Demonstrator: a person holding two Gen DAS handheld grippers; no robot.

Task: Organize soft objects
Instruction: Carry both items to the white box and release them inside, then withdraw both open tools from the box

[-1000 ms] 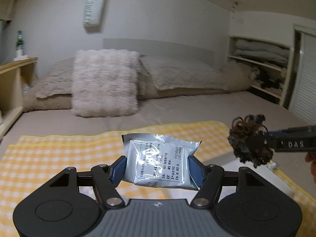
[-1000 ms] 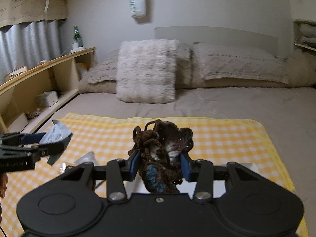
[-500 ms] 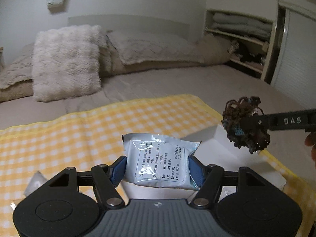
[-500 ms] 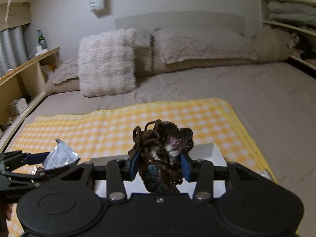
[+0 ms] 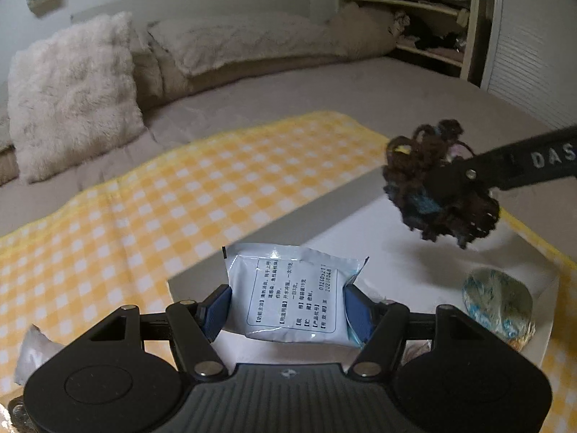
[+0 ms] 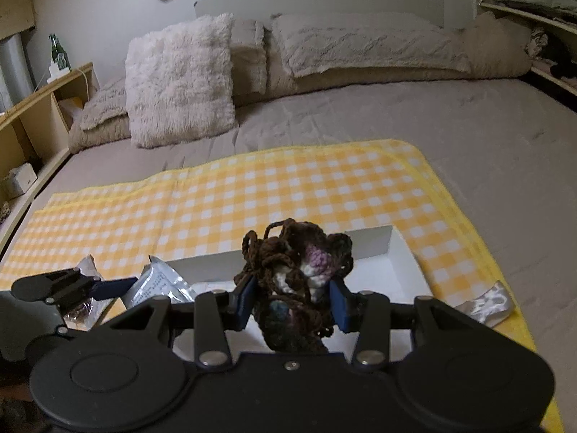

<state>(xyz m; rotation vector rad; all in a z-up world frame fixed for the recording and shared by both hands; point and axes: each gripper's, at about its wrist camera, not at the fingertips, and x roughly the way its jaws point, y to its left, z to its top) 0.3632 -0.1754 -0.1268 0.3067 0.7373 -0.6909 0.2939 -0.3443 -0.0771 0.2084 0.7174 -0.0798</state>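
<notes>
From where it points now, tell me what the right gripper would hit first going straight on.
Probably the white shallow box: the right gripper, shut on the brown crocheted yarn piece, angles down over its floor. Depth is unclear.

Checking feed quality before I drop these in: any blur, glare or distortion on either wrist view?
Left wrist view: room dim, pillows and shelves smeared by motion blur, foil sachet print still legible, slight sheen. Right wrist view: sharper, yarn bundle dark with little detail, white box bright but not blown out. Both: fisheye bends the checked cloth edges.
</notes>
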